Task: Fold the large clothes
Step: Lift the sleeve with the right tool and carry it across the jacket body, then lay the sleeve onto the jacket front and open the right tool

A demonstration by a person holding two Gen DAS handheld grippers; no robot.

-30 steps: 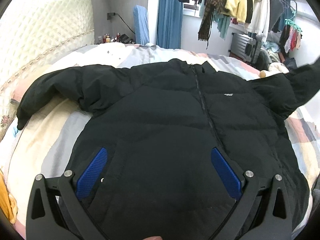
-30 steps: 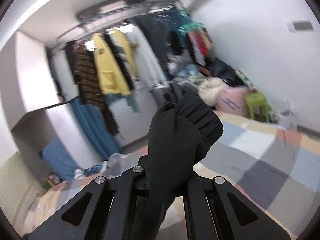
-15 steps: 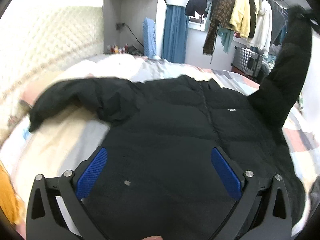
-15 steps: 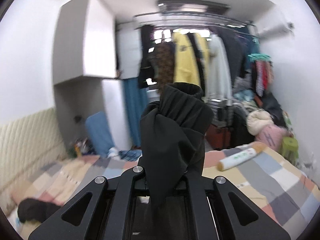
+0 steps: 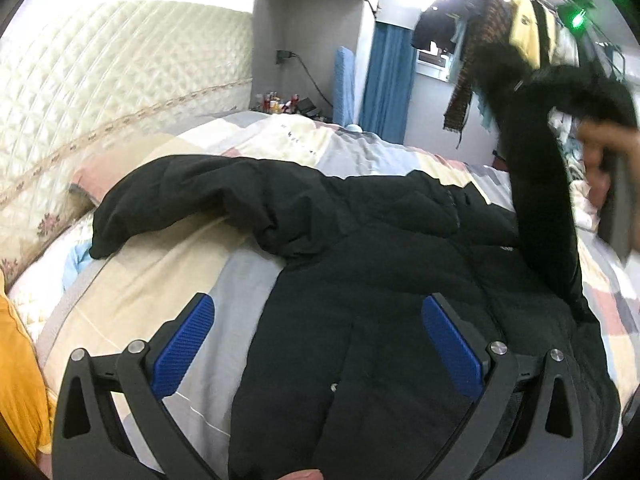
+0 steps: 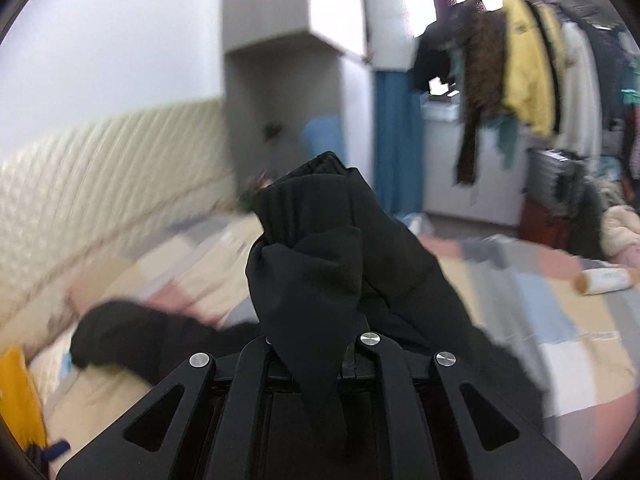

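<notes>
Jacket (image 5: 384, 288) black, spread front-up on bed (image 5: 168, 280). Right tongs (image 6: 320, 354) clamp sleeve cuff (image 6: 316, 248), jaws just easing apart, apparently gripping still. Left tongs (image 5: 316, 344) wide, empty, above hem.

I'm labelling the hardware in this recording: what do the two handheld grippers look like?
The left gripper has a matte black frame with triangular cut-outs, silver pivot bolts, and two fingers faced with ribbed blue pads. The right gripper has the same black frame, cut-outs and silver bolts; its pads are hidden. No cables or markings are visible.
</notes>
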